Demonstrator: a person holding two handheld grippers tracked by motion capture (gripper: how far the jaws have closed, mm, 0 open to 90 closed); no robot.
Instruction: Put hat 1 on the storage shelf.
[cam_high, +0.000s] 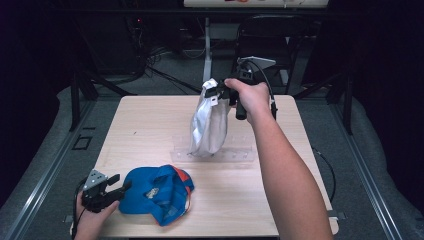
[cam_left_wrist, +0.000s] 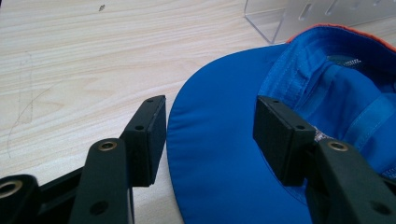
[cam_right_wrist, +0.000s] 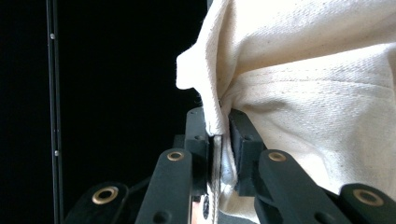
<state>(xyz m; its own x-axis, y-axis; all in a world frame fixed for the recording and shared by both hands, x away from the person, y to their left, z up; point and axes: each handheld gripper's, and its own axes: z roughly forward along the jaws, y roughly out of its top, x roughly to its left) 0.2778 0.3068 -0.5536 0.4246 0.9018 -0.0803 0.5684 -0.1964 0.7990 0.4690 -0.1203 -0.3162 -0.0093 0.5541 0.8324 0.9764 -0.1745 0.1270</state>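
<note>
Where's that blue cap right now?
In the high view the blue cap lies near the table's front left edge, beside the open left gripper, whose jaws straddle its brim.

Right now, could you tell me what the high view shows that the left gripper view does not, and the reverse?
The high view alone has the right gripper lifted over the table, shut on a hanging white cloth, plus both forearms and the floor around.

The left gripper view alone has the close detail: its jaws stand open astride the cap's brim, and the stitched lining inside the cap.

Both show the blue cap, the left gripper, the wooden tabletop and the clear plastic rack.
</note>
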